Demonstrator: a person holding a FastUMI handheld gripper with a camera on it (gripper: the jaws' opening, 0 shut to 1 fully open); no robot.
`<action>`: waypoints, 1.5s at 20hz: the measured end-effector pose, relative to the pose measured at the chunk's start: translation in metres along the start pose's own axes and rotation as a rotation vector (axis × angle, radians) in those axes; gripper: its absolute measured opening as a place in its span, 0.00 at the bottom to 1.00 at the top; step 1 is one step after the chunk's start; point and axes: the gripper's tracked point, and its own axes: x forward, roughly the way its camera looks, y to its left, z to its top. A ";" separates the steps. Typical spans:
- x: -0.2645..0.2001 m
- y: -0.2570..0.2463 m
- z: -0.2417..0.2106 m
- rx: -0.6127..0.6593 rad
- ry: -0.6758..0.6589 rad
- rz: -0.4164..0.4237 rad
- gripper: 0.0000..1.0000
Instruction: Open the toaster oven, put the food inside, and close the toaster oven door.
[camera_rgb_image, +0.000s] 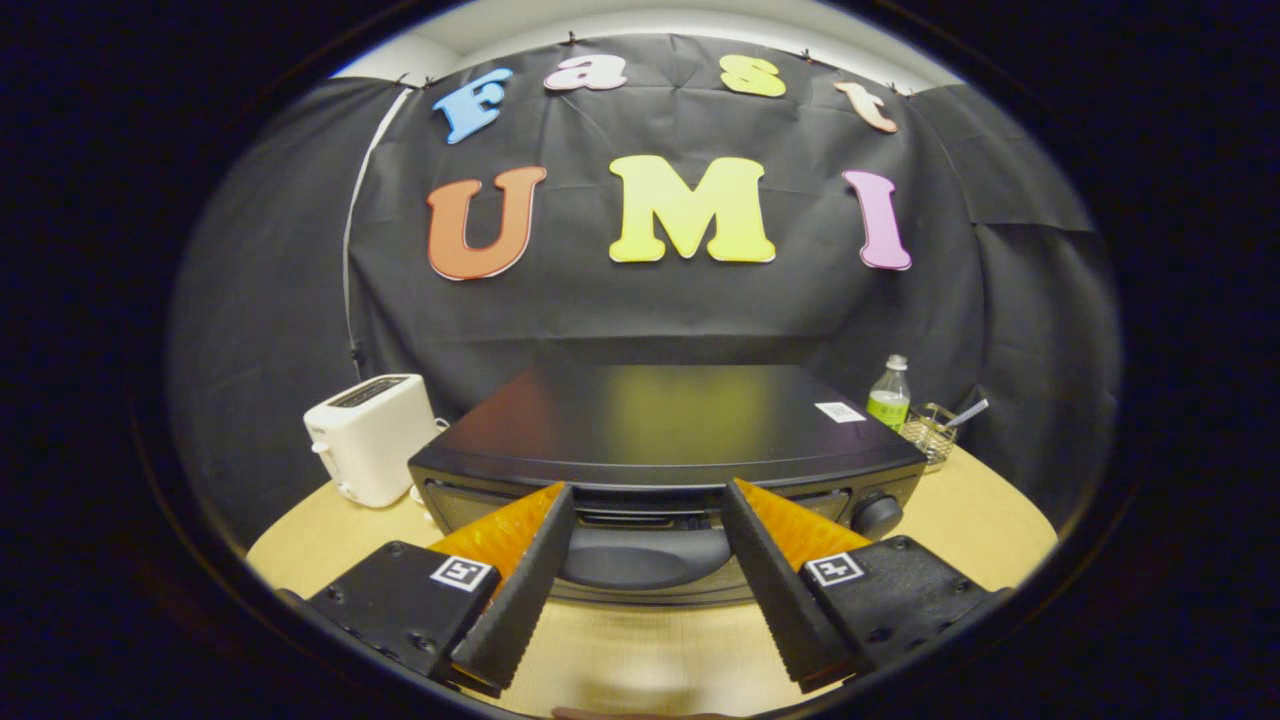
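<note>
My tool (648, 500) gapes wide, empty, before the toaster oven (665, 440) at frame centre. Its door handle (645, 555) looks smooth; I could slip off.

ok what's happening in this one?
A person is holding the tongs up to a black toaster oven on a wooden table. The tongs are open and hold nothing, their tips on either side of the door handle without touching it. The door looks closed. A white toaster stands to one side, a bottle and a wire basket to the other.
</note>
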 end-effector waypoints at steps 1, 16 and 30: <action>-0.005 0.000 -0.003 -0.001 0.001 0.005 0.99; -0.082 0.001 -0.118 -0.067 0.050 -0.050 0.98; -0.103 0.008 -0.148 -0.054 0.193 0.104 0.97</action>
